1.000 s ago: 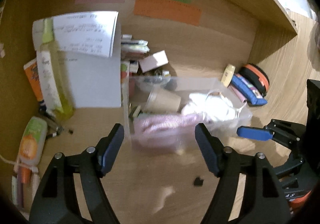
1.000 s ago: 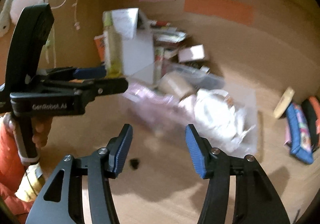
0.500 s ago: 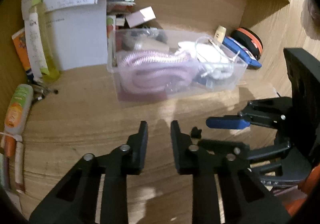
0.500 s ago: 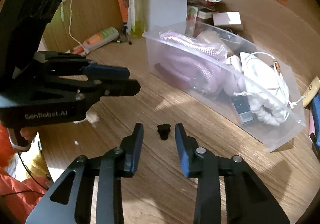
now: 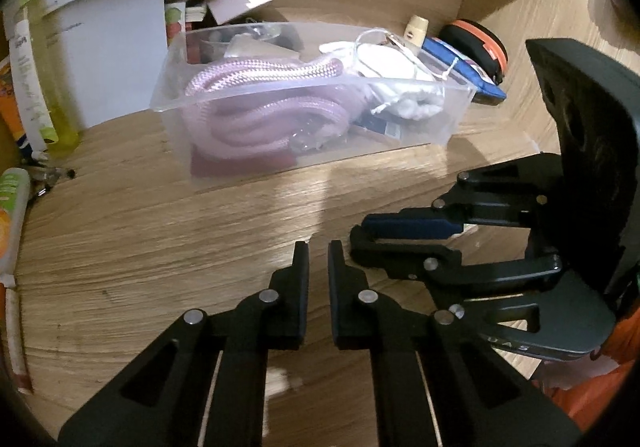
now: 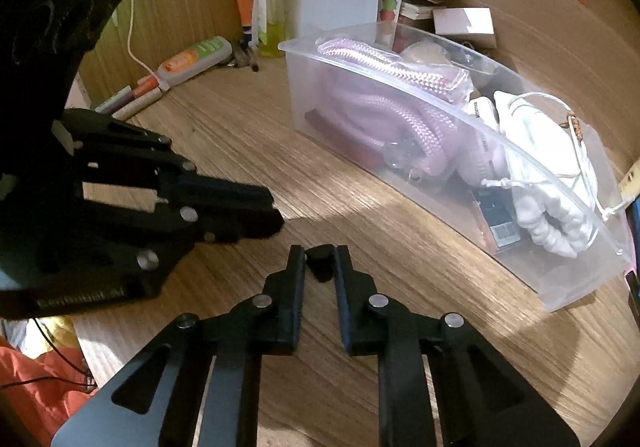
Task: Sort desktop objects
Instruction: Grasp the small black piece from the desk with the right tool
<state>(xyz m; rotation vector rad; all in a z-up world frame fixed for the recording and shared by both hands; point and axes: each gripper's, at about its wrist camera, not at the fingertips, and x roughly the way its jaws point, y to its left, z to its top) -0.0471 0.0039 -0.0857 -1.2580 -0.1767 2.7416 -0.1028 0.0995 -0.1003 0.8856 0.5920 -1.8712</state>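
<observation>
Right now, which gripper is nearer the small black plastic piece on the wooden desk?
Right. The right gripper is shut on the small black piece; the left gripper sits just left of it, closed on nothing.

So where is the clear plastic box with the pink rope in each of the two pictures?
Left wrist view: the clear plastic box lies upper centre, beyond the closed fingers.
Right wrist view: the clear plastic box runs from upper centre down to the right edge.
Shared landmark: the pink rope coiled in the box's end nearer the yellow bottle.
</observation>
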